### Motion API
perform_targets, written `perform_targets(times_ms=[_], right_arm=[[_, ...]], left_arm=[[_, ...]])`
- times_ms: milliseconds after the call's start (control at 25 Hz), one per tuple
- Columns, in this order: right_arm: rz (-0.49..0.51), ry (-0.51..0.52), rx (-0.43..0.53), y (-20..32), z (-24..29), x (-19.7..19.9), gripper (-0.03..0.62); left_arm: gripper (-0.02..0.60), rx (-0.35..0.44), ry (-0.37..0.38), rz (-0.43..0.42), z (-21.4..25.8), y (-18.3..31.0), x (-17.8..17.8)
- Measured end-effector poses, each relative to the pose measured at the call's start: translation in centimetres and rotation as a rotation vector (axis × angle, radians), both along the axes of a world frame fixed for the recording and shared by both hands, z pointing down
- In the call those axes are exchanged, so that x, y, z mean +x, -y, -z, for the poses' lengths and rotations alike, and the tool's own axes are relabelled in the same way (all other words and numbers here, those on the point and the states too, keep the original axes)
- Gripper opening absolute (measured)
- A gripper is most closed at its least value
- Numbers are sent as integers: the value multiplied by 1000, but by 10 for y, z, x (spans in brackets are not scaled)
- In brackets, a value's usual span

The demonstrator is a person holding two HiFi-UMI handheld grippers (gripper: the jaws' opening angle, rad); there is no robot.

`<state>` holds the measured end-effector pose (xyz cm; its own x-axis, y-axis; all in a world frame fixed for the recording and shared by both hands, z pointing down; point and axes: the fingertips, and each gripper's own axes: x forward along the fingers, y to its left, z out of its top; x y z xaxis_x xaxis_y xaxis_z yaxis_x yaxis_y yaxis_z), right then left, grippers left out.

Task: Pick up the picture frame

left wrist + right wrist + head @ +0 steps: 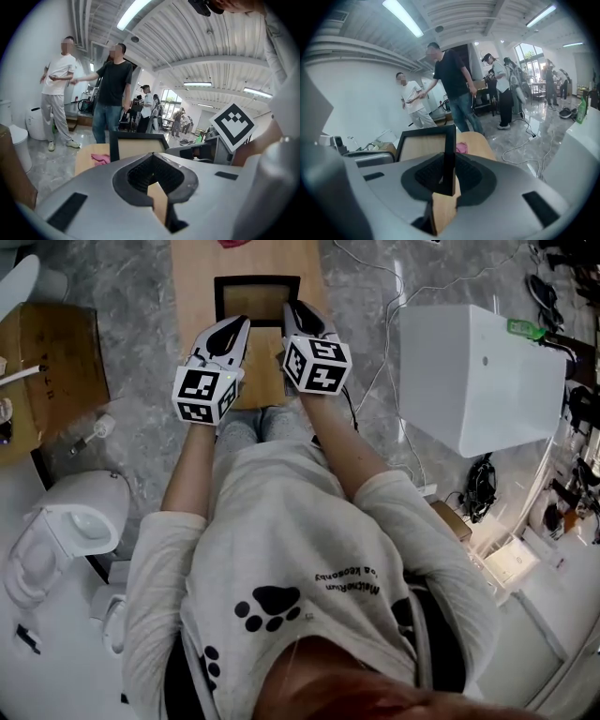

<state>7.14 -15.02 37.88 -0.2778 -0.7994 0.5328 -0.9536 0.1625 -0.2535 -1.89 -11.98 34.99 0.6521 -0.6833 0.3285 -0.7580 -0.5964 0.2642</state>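
Picture frame (257, 298) in left claw (234, 327), right claw (295, 311)

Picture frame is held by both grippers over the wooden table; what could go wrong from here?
1. The right gripper pinches only the thin side bar of the picture frame, so it may pivot or slip.
2. The left gripper holds the lower edge close by; uneven moves could twist the frame.
3. A drop would hit the wooden table.
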Motion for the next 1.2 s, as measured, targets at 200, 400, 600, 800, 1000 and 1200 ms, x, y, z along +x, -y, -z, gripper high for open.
perform_targets(times_ms=[200, 400, 600, 800, 1000, 1200], right_arm=[[-4, -7, 97, 2, 39, 6, 77], [4, -17, 194, 1, 77, 7, 77], [5, -34, 273, -1, 107, 9, 77], [9, -55, 348, -3, 131, 8, 77], [16, -74, 413, -7, 148, 6, 76], [23, -81, 461, -13, 162, 5, 75]], left_arm=[[8, 56, -11, 14, 33, 1, 1], [8, 107, -21, 34, 62, 2, 1], [8, 163, -39, 74, 94, 4, -2], [8, 213, -43, 112, 118, 4, -9], [8, 249, -32, 146, 133, 0, -15], [8, 270, -43, 170, 146, -6, -20]])
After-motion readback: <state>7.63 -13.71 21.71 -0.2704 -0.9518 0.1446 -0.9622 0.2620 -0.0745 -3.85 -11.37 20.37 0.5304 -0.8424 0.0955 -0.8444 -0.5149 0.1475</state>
